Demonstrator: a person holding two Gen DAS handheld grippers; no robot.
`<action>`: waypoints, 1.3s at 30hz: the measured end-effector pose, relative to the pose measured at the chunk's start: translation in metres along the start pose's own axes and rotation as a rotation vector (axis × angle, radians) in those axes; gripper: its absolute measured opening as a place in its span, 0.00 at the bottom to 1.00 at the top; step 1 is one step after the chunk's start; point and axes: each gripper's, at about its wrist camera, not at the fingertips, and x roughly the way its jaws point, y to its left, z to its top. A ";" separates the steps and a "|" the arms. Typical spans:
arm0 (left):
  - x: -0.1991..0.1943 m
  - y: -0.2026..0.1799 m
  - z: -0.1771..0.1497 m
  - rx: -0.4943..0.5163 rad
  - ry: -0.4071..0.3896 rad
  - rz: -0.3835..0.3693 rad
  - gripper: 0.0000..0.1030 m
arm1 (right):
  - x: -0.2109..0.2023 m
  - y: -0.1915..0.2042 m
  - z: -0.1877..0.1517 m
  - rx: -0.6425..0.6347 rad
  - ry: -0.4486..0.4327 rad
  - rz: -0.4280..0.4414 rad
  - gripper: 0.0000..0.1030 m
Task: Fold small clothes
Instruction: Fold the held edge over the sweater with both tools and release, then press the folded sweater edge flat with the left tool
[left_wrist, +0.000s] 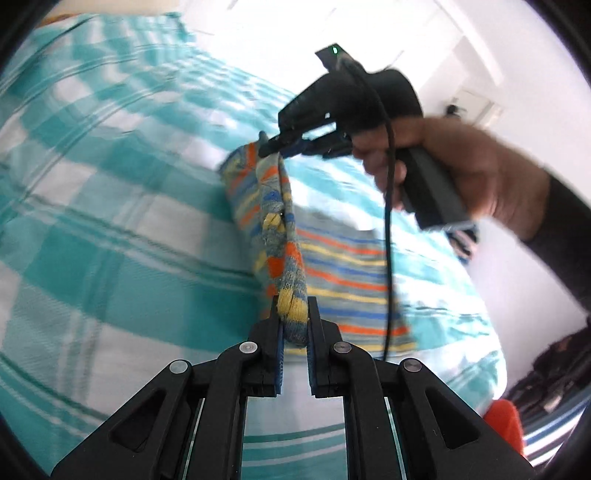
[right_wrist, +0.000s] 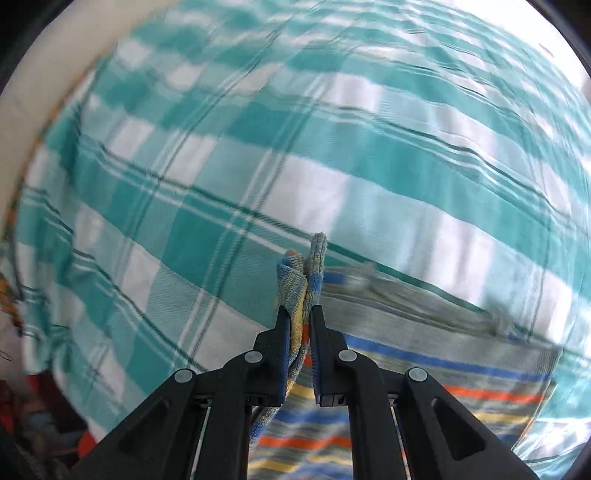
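A small knitted garment, grey with orange, blue and yellow stripes, lies on a teal and white checked bedsheet. Its near edge is bunched and lifted off the sheet, with my left gripper shut on it. In the left wrist view a person's hand holds my right gripper, which pinches the far end of the same lifted edge. The right wrist view shows my right gripper shut on a fold of the striped garment, the rest of which lies flat on the sheet below and to the right.
The checked sheet covers a bed that fills most of both views. A white wall rises beyond the bed. An orange object and dark clutter sit off the bed's right edge. More clutter shows at the lower left of the right wrist view.
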 end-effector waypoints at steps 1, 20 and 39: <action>0.000 -0.008 0.001 0.017 0.007 -0.020 0.07 | -0.010 -0.014 -0.006 0.017 -0.016 0.019 0.09; 0.167 -0.161 -0.047 0.288 0.310 -0.062 0.07 | -0.046 -0.300 -0.124 0.334 -0.157 0.117 0.09; 0.077 -0.067 -0.030 0.052 0.216 0.149 0.75 | -0.106 -0.277 -0.250 0.336 -0.269 0.151 0.46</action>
